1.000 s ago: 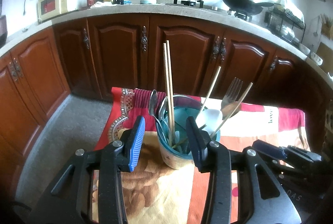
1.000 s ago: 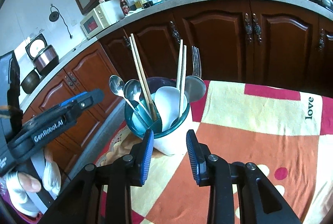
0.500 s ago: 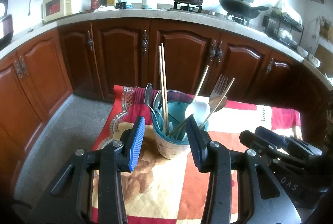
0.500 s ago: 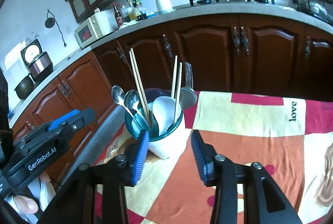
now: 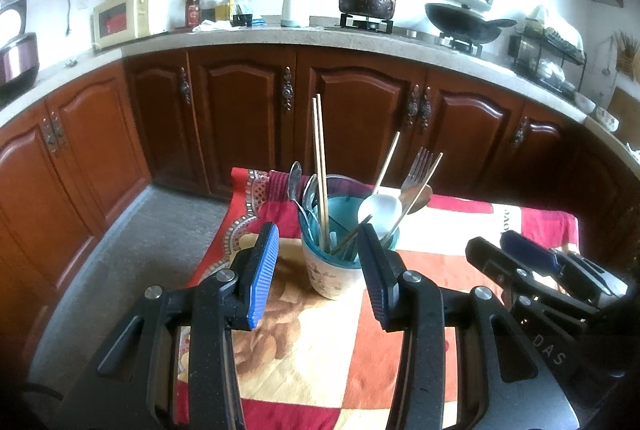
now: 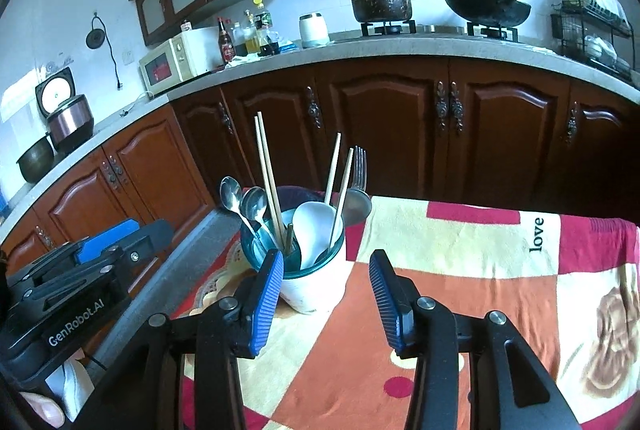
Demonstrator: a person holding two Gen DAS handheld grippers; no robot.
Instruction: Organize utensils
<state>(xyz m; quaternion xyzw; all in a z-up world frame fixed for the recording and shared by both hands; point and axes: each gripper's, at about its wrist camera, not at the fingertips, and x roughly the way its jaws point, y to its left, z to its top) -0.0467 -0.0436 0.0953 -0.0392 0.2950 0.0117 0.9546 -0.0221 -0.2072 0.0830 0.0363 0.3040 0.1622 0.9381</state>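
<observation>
Writing first: "GenRobot.AI" in white on the left tongs (image 6: 116,250), "DAS" on the right tongs (image 5: 516,254), and "love" on the blanket (image 6: 538,235) covering the tabletop. Blanket of red, orange and cream squares (a brown flower shape on one).

Left tongs: wide apart, holding nothing. Right tongs (image 6: 326,284): jaws just been opening, now apart, nothing between the pads.

Utensil cup (image 6: 310,284) standing upright near the far left corner of the tabletop, white with a teal rim. Inside: chopsticks (image 6: 266,170), two metal spoons (image 6: 244,204), a white spoon (image 6: 314,232), a fork (image 6: 359,168). Cup a little beyond both tongs, not touched.

Far behind: dark wooden cabinets (image 5: 360,118) under a grey counter, with a cream microwave (image 6: 174,62), bottles (image 6: 248,34), a blackened pot (image 6: 380,4) and a wok (image 6: 486,6) on the stove. Grey floor on the left.
</observation>
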